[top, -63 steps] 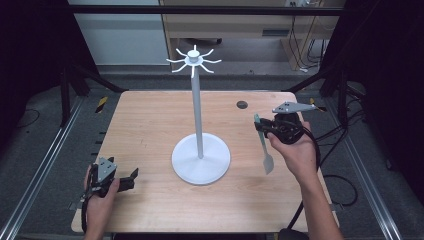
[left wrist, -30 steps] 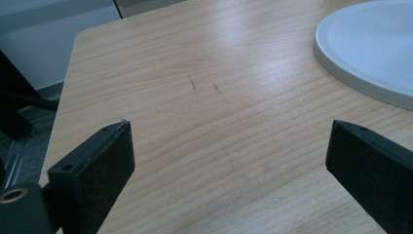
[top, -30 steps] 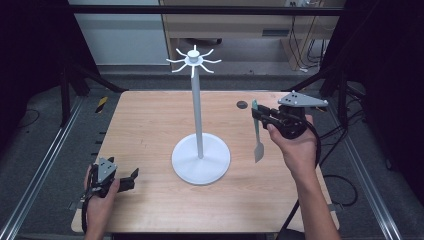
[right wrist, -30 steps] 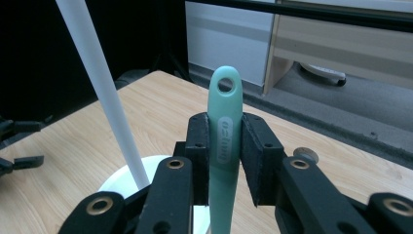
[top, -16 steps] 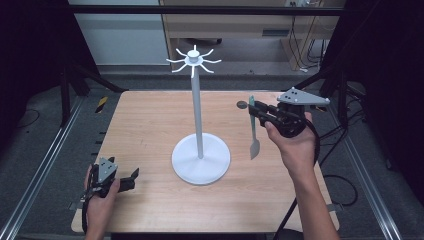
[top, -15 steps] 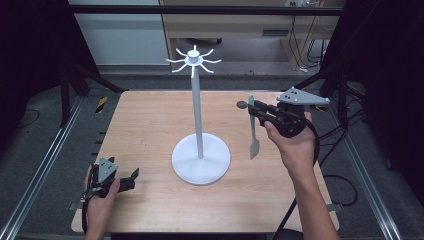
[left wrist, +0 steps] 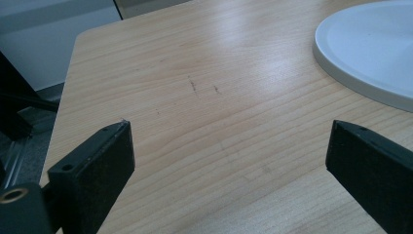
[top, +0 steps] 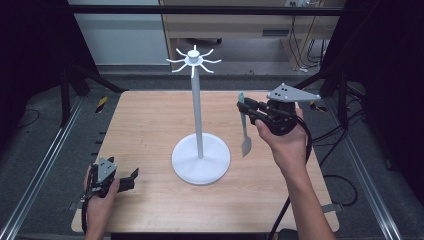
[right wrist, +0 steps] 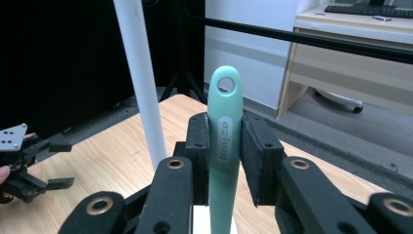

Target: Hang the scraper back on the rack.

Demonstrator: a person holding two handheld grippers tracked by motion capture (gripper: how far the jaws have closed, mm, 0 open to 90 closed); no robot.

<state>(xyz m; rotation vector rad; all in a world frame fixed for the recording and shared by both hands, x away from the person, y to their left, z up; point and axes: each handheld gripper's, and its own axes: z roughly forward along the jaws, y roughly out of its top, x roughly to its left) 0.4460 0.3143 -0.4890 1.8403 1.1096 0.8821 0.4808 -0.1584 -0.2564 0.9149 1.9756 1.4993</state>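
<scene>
A white stand rises from mid-table, with a round base, a thin pole and a ring of hooks on top. To its right, above the table, my right gripper is shut on a mint-green utensil. The utensil hangs upright with its blade down. In the right gripper view its handle, with a hole at the tip, stands between the pads, and the pole is just to the left. My left gripper rests open at the front left of the table, holding nothing.
The wooden table is bare around the stand. A black frame bar crosses overhead at the back. Cables trail off the right edge. A wooden desk stands behind. A yellow-black item lies off the left edge.
My right gripper has lifted the green utensil and carried it left, toward the stand's pole. The left gripper has stayed in place, open.
</scene>
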